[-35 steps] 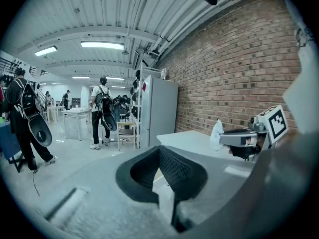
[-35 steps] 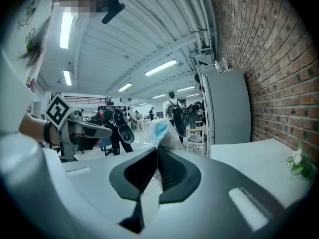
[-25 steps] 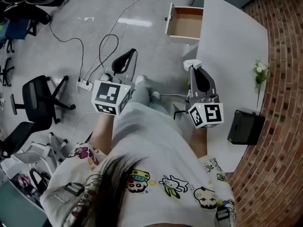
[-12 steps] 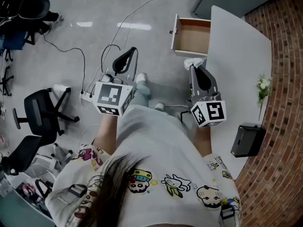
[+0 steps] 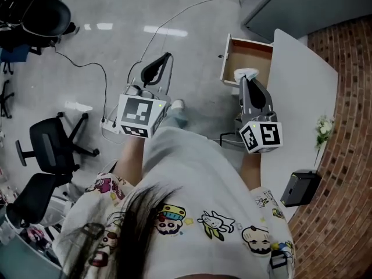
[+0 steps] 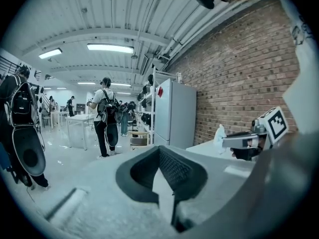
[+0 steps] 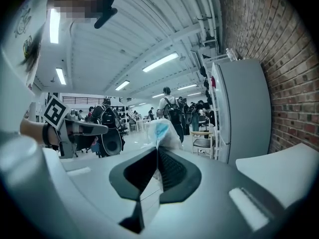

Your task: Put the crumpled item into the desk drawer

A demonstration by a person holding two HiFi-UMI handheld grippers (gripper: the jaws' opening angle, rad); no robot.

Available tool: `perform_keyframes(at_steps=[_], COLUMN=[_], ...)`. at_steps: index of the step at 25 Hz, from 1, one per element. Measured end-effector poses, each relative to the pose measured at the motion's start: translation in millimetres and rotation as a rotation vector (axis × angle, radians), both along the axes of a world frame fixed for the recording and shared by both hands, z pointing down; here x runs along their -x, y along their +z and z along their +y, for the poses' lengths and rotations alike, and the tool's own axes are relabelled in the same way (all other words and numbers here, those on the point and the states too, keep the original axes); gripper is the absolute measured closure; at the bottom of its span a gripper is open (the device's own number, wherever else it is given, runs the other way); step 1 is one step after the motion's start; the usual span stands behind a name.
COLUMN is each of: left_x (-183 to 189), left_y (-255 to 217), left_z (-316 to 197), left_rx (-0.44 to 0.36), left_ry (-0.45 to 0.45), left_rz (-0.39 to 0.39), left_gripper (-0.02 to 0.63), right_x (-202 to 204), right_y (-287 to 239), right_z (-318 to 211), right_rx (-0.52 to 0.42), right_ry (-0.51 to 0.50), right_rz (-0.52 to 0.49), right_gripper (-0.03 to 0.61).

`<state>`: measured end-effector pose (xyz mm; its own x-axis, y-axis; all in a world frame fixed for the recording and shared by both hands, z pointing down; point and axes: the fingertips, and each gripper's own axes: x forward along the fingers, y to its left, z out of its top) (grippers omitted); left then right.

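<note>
Crumpled item (image 5: 246, 73) hangs at the open drawer's (image 5: 253, 53) near rim. Left gripper (image 5: 166, 59) (jaws pressed together, nothing between) hovers well apart over the floor. Right gripper (image 5: 249, 83) pinches the item at its tips, with the drawer cavity just ahead along its jaws.

papery crumpled item (image 5: 246, 72), wood-lined drawer (image 5: 256, 53), smooth matt desk (image 5: 302, 100), rough brick wall (image 5: 350, 92), glossy floor (image 5: 192, 36)

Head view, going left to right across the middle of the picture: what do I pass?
Black office chair → left gripper, shut and empty → right gripper, shut on the crumpled item → flowers. The open drawer overlaps the right gripper, so I leave it out.
</note>
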<state>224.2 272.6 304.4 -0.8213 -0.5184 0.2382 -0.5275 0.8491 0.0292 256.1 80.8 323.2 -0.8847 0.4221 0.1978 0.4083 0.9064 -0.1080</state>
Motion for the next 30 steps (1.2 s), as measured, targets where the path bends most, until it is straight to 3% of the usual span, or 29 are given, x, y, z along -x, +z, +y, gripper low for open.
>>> perform_keyframes(at_steps=[11,18,30], left_x=[48,90,233], left_y=[21,35,15], left_z=[53,60,33], left_rx=[0.012,0.007,0.013], left_ry=[-0.015,-0.030,0.021], left_rz=[0.042,0.066,0.019], left_gripper=[0.617,0.617,0.617], right_x=[54,100,231], right_y=[18,37,38], right_z=[33,31,10], right_rx=[-0.009,-0.026,-0.016], right_ry=[0.045,0.053,0.096], right_rz=[0.041,0.092,0.093], right_gripper=[0.561,0.561,0.561])
